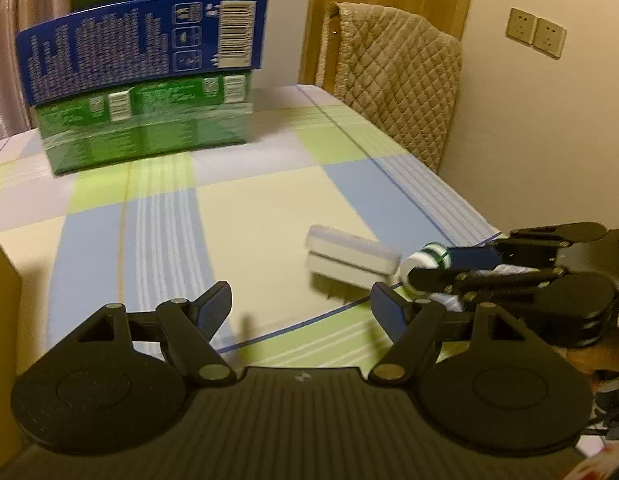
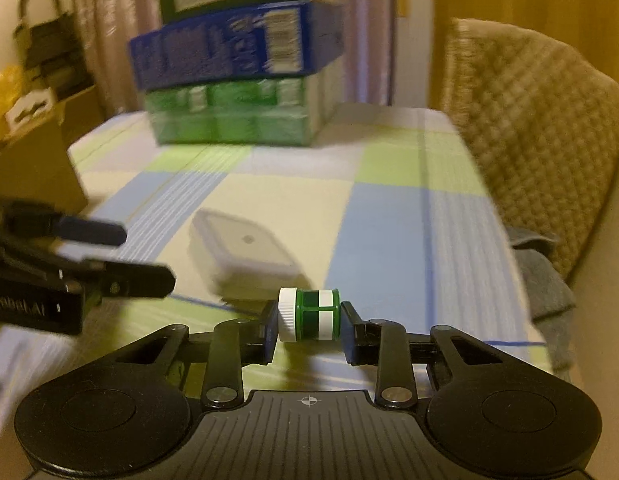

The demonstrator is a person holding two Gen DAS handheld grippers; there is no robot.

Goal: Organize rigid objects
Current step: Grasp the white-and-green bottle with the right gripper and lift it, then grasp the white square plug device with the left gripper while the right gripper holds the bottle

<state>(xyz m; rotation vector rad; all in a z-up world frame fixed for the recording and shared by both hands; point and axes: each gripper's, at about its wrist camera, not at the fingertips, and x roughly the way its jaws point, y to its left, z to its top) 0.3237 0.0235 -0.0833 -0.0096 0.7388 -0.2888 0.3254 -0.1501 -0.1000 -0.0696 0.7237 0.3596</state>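
My right gripper (image 2: 308,322) is shut on a small green and white bottle (image 2: 309,314) with a white cap, held sideways above the table's near edge. The bottle also shows in the left wrist view (image 1: 427,261), with the right gripper (image 1: 449,268) around it. A white lidded plastic box (image 2: 243,250) lies on the checked tablecloth just beyond the bottle; it also shows in the left wrist view (image 1: 351,256). My left gripper (image 1: 301,308) is open and empty, low over the cloth, left of the box. It appears at the left in the right wrist view (image 2: 145,256).
A stack of cartons, green (image 1: 145,128) under blue (image 1: 141,48), stands at the table's far end. A chair with a quilted cover (image 1: 397,76) sits at the right side. A brown cardboard box (image 2: 33,160) stands at the left.
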